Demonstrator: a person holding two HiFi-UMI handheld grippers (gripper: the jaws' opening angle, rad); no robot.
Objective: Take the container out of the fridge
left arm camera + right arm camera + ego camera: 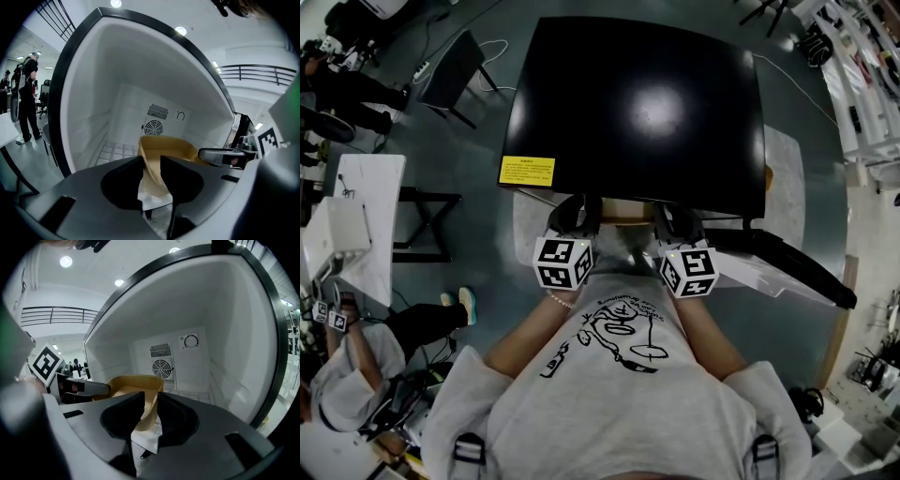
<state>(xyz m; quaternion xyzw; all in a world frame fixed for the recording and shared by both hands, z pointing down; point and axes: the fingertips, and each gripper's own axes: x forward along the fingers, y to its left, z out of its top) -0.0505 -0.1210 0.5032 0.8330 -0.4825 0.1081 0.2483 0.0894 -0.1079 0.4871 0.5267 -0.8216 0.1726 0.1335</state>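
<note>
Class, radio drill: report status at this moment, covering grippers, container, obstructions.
Left gripper jaws clamped on left wall of tan open-topped container; right gripper jaws on its right wall. Container inside white-lined black fridge. Nothing seen blocking the way out.

I'm working in what looks like a big open lab or test hall, not a kitchen. The small black fridge (637,103) in front of me sits on a pale slab table (783,178) in the middle of a bare grey-green floor (478,178). A power strip (420,69) and loose cables (492,47) lie on that floor. To my left are white work tables (370,187) and a black folding stand (427,220); to my right are racks crowded with gear (862,75). Overhead I see a high white ceiling with round recessed lights (65,261) and a railed upper gallery (258,72). Other people are about: one stands with a backpack (26,93) and another sits close by (356,366).
</note>
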